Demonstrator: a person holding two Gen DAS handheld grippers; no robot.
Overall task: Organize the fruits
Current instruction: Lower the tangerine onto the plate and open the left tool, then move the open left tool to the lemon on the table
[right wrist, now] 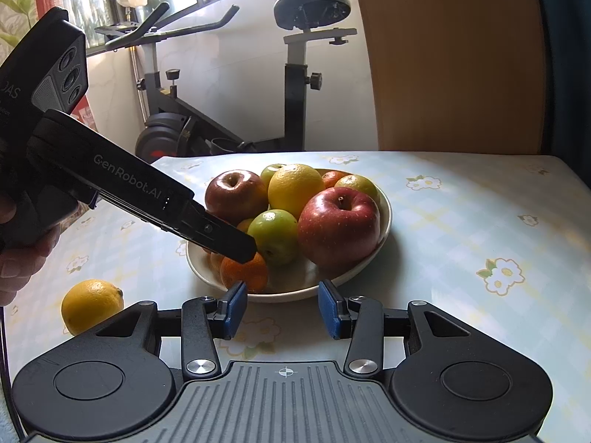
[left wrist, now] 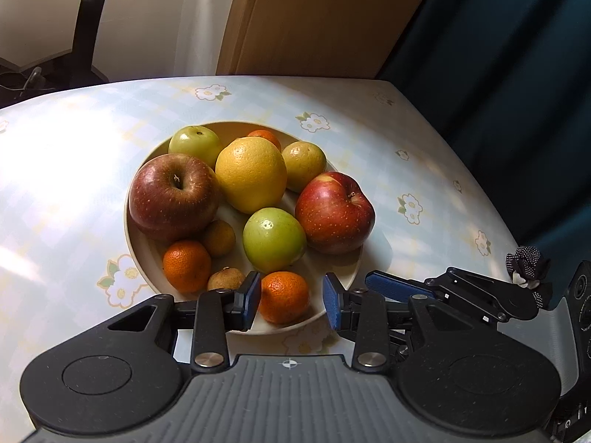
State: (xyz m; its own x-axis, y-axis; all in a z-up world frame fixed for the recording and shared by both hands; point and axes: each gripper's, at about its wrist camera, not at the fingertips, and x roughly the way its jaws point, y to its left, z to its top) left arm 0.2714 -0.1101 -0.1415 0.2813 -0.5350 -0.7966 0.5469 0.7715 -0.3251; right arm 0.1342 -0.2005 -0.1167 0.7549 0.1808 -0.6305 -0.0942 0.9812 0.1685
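A cream plate (left wrist: 147, 254) holds two red apples (left wrist: 173, 195), a big yellow citrus (left wrist: 251, 173), green fruits (left wrist: 273, 240), mandarins and small brown fruits. My left gripper (left wrist: 291, 301) hangs over the plate's near rim, open, with a mandarin (left wrist: 284, 297) between its blue pads. The left pad meets the fruit's side and the right pad stands off it. From the right wrist view the left gripper (right wrist: 240, 249) slants down onto that mandarin (right wrist: 245, 273). My right gripper (right wrist: 283, 308) is open and empty just short of the plate (right wrist: 386, 206).
A lemon (right wrist: 90, 304) lies on the flowered tablecloth (right wrist: 461, 221) left of the plate. A person's hand (right wrist: 14, 258) holds the left gripper. An exercise bike (right wrist: 295, 74) stands behind the table, with a wooden panel (right wrist: 443, 55) and a dark curtain (left wrist: 498, 74) to the right.
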